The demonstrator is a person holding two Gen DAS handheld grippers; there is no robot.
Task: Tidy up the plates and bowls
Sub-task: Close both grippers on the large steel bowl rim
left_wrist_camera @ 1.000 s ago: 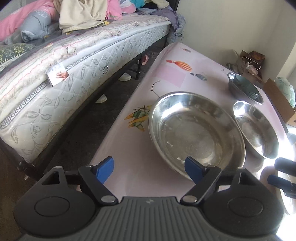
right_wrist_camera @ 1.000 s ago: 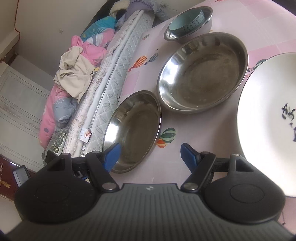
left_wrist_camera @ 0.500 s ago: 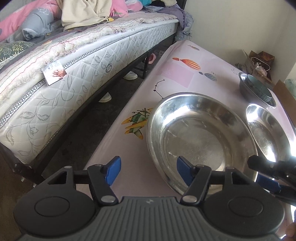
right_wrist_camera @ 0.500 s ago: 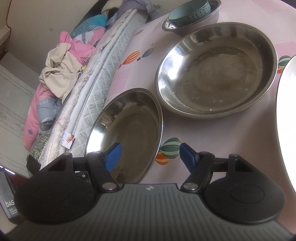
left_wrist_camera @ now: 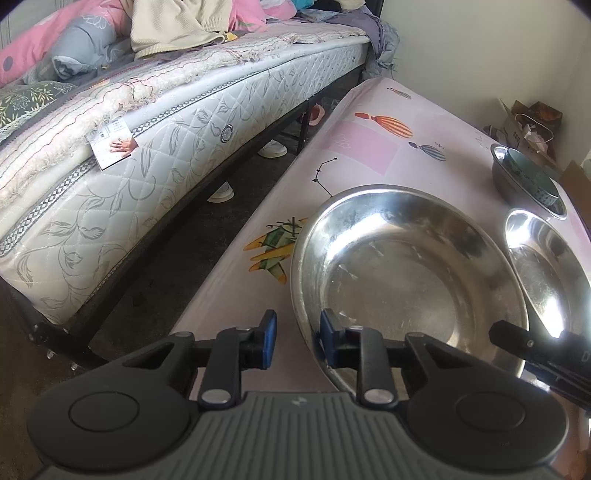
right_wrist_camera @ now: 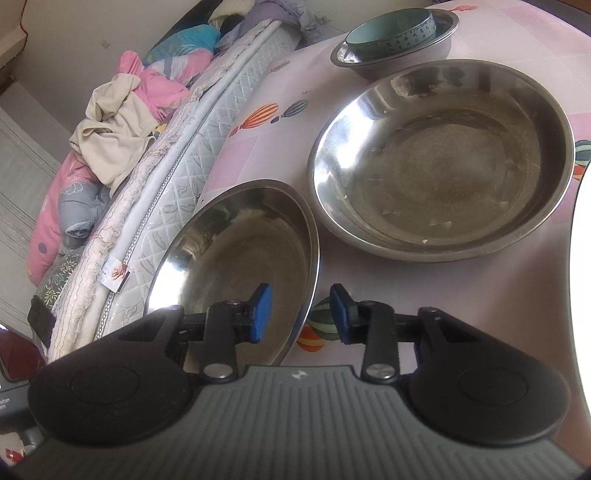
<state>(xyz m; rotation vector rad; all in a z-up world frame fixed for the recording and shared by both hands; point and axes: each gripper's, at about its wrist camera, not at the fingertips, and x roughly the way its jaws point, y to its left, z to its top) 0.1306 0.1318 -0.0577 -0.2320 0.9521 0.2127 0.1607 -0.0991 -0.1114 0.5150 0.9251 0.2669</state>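
Bedroom, pink-cloth table alongside a bed with clothes piled on it. Left gripper angled down at the near-left rim of the big bowl. Its jaws have just been closing and stand narrow, with the rim between them: one pad inside against the wall, the other outside with a sliver of table showing, so no clear clamp. Right gripper straddles the near rim of the mid bowl. Its jaws have also just been closing, with gaps showing on both sides of the rim, so no grip. Both steel bowls are empty and sit side by side on the table. Beyond them a small steel bowl holds a teal bowl. A white plate lies at the right edge, beside the big bowl.
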